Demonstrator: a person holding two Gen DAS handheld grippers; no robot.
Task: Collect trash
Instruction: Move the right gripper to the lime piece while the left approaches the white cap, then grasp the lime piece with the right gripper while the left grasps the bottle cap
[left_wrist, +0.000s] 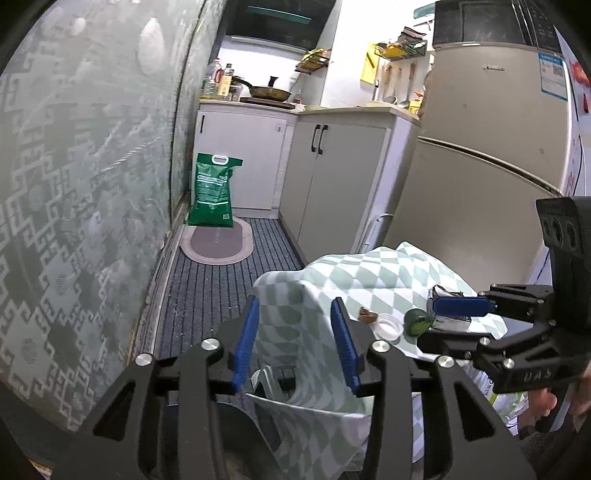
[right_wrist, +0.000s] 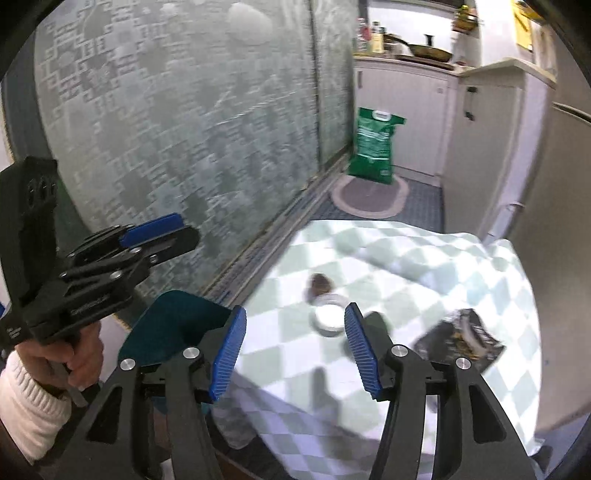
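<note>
A green-and-white checked cloth (left_wrist: 369, 280) covers a small table, and shows in the right wrist view too (right_wrist: 424, 266). On it lie a white cap (left_wrist: 388, 326) (right_wrist: 328, 317), a brown scrap (left_wrist: 367, 315) (right_wrist: 319, 283), a green cucumber end (left_wrist: 417, 322) and a crumpled silver-black wrapper (left_wrist: 443, 317) (right_wrist: 460, 339). My left gripper (left_wrist: 297, 343) is open, its fingers either side of the cloth's hanging corner. My right gripper (right_wrist: 295, 350) is open above the table, over the white cap. In the left wrist view the right gripper (left_wrist: 458, 317) reaches in beside the wrapper.
A patterned glass sliding door (left_wrist: 92, 184) runs along the left. A green sack (left_wrist: 214, 190) stands on an oval mat (left_wrist: 218, 243) by white cabinets (left_wrist: 332, 177). A fridge (left_wrist: 480, 147) stands right of the table. A dark bin rim (right_wrist: 177, 325) sits beside the table.
</note>
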